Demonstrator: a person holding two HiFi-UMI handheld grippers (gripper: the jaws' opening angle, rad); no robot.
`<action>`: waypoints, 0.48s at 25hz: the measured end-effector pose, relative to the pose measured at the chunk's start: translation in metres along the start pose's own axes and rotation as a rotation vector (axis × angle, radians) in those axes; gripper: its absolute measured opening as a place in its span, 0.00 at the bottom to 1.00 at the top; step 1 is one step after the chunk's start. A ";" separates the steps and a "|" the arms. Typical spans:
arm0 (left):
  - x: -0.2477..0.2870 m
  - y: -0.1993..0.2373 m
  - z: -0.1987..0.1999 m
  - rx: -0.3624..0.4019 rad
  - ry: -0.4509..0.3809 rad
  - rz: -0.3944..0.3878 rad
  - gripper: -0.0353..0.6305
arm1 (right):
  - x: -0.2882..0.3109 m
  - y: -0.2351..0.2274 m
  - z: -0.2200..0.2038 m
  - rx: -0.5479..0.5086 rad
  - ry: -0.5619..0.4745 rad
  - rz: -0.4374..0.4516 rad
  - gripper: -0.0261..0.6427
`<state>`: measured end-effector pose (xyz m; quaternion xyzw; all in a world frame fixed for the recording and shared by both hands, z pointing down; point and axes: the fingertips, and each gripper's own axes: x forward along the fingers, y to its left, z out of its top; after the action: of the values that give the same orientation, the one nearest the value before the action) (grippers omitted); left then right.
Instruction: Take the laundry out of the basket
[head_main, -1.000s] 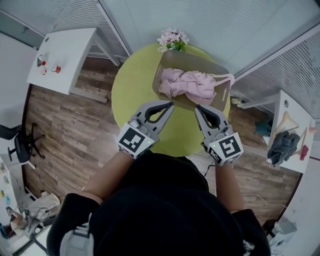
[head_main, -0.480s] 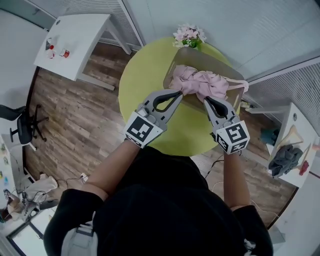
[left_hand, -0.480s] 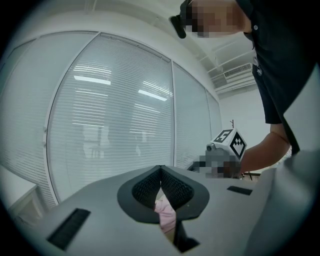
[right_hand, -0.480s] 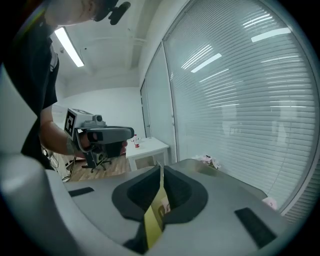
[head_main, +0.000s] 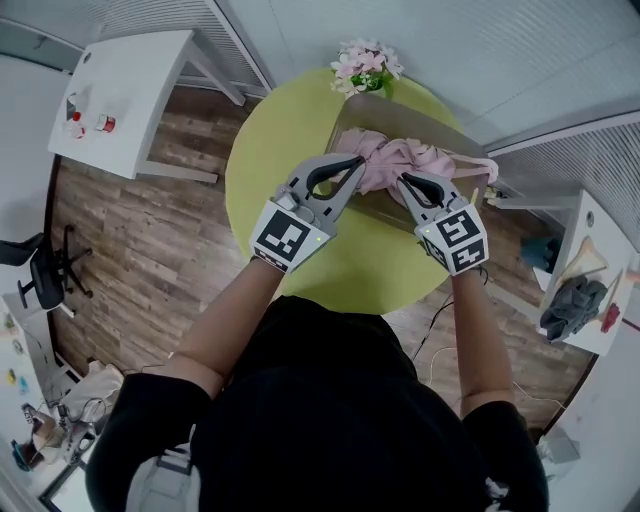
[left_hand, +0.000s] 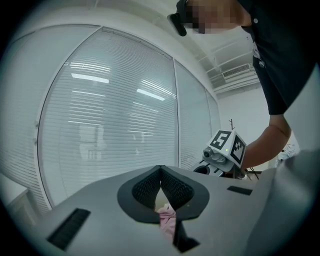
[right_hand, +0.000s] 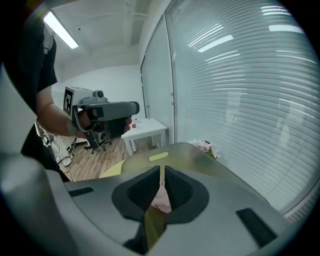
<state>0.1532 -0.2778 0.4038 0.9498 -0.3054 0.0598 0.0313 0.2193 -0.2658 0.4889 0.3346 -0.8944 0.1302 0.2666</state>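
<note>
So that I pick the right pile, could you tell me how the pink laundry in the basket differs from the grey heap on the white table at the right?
Colour: the pink laundry is light pink, the grey heap dark grey. Place: the pink laundry lies in the basket on the round table; the grey heap lies straight on a white table. Both look like crumpled cloth.

No legible text or numbers.
</note>
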 end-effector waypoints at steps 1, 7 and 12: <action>0.004 0.004 -0.003 0.007 0.004 0.000 0.07 | 0.007 -0.003 -0.002 -0.011 0.017 0.011 0.08; 0.029 0.020 -0.019 0.047 0.030 -0.015 0.07 | 0.041 -0.020 -0.013 -0.071 0.113 0.060 0.08; 0.049 0.030 -0.023 0.039 0.018 -0.017 0.07 | 0.063 -0.034 -0.021 -0.123 0.188 0.081 0.08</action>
<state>0.1730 -0.3276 0.4340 0.9523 -0.2957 0.0738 0.0161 0.2099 -0.3157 0.5440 0.2674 -0.8846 0.1168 0.3638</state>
